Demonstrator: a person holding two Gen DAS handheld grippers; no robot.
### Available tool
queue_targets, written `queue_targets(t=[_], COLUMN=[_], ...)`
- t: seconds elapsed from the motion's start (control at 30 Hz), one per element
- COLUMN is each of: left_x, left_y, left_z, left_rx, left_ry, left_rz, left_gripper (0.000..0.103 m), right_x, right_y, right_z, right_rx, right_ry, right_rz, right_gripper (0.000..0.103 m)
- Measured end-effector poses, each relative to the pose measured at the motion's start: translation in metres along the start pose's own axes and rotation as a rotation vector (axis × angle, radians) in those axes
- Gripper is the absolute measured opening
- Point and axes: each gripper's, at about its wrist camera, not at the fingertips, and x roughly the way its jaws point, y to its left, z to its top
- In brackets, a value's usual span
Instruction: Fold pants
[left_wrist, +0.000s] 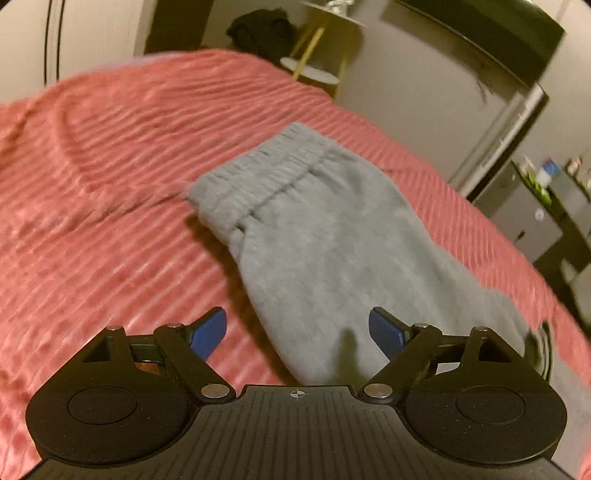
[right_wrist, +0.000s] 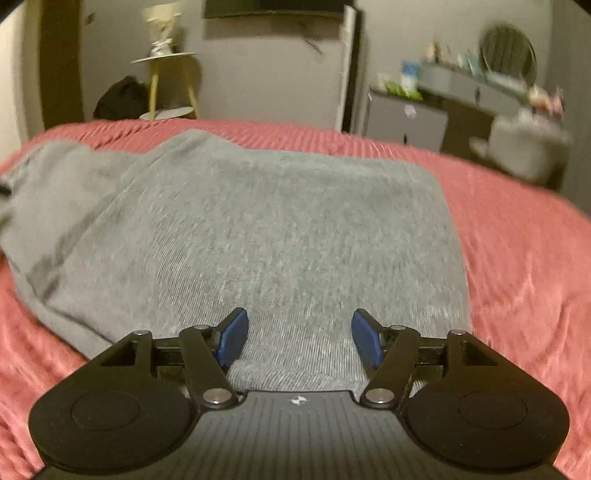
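Note:
Grey sweatpants (left_wrist: 314, 236) lie on a pink ribbed bedspread (left_wrist: 110, 166), with the elastic waistband (left_wrist: 273, 173) at the far end in the left wrist view. My left gripper (left_wrist: 297, 334) hovers over the near part of the pants, its blue pads wide apart and nothing between them. In the right wrist view the grey sweatpants (right_wrist: 266, 229) spread flat and wide across the bedspread (right_wrist: 517, 258). My right gripper (right_wrist: 299, 339) is above the near edge of the cloth, jaws apart, not pinching the fabric.
Beyond the bed stand a small round side table with yellow legs (right_wrist: 170, 85), a dark heap of cloth (right_wrist: 120, 98), a grey cabinet (right_wrist: 406, 122) and a cluttered dresser (right_wrist: 480, 85). The bed's edge falls off on the right (left_wrist: 554, 295).

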Motion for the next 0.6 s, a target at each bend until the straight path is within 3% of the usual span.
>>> queue_targets(t=[0.1,0.3,0.4,0.6], left_x=[0.022,0.045,0.057,0.073], left_y=[0.014,0.033,0.038,0.050], left_z=[0.012,0.034,0.042,0.051], left_rx=[-0.091,-0.230,-0.267,-0.351], left_ry=[0.055,0.024,0.063,0.051], left_rz=[-0.058,-0.140,-0.209,-0.205], left_gripper=[0.089,0.085,0.081,0.043], right_x=[0.002,0.002,0.002,0.004], right_y=[-0.002,-0.003,-0.001,-0.001], right_z=[0.000,-0.001,-0.003,-0.004], right_rx=[0.015,0.037,0.042,0.044], right_ry=[-0.012,-0.021,-0.025,-0.028], right_rz=[0.003,0.019,0.019,0.023], right_gripper=[0.070,0.074,0.075,0.077])
